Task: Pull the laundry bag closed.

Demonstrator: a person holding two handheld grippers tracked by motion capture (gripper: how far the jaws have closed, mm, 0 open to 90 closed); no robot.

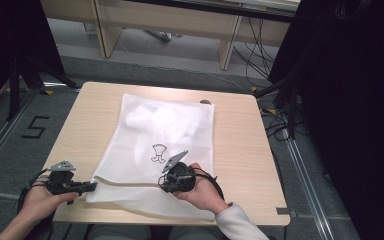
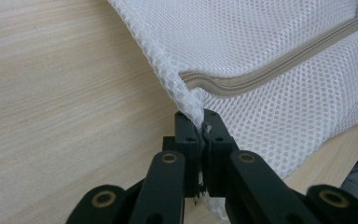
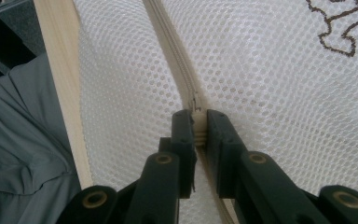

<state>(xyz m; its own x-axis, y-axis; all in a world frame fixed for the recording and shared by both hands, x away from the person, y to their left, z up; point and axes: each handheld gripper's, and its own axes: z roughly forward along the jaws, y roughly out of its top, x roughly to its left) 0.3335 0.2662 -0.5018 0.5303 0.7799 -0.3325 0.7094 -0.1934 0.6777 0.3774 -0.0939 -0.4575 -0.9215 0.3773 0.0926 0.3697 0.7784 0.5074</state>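
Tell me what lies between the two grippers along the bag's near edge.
In the high view, white mesh bag and its beige zipper span from left gripper to right gripper; nothing else.

The light wooden table (image 1: 240,140) stands on a grey floor (image 1: 300,200). A black number five (image 1: 36,127) is marked on the floor to the table's left, with a metal rail (image 1: 2,137) running beside it. Behind the table stands pale wooden furniture (image 1: 180,22), and black cables (image 1: 255,50) trail near its right leg. Dark curtains (image 1: 350,100) hang at the right.
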